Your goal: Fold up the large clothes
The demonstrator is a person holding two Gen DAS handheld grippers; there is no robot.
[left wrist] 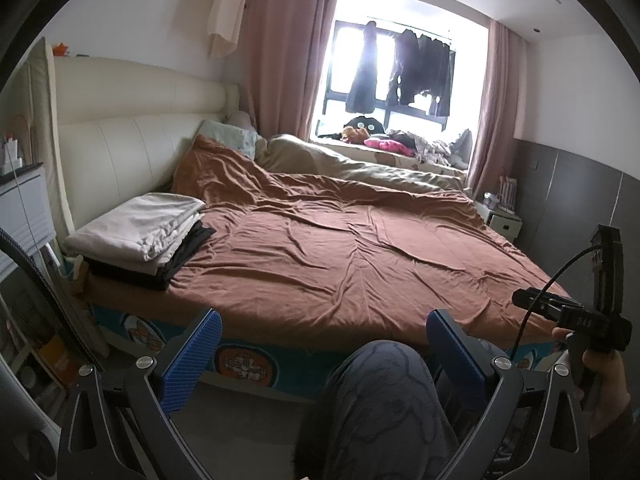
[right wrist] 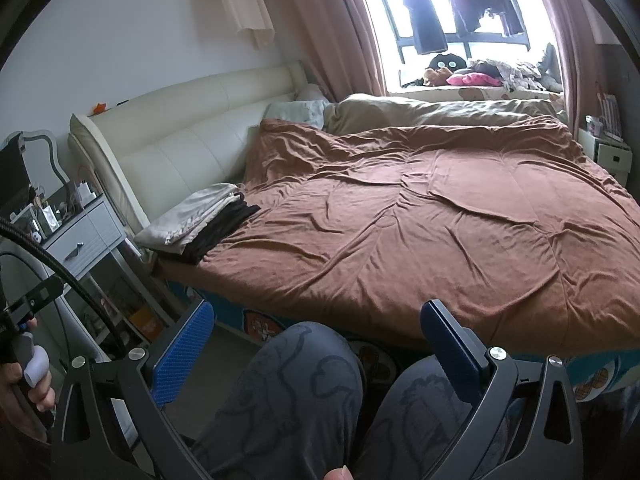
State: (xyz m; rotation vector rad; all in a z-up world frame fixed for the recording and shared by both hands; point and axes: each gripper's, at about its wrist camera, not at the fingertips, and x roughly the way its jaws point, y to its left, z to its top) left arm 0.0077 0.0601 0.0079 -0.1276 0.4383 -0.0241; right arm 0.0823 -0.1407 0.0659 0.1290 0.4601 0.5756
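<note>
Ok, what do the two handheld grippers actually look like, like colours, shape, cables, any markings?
Both match. The left gripper and right gripper each have two flat blue ribbed pads on black curved metal arms with silver round bolts. Seen from the left wrist, the right one's body is black with pale lettering too blurred to read, and a thin black cable loops from it.
</note>
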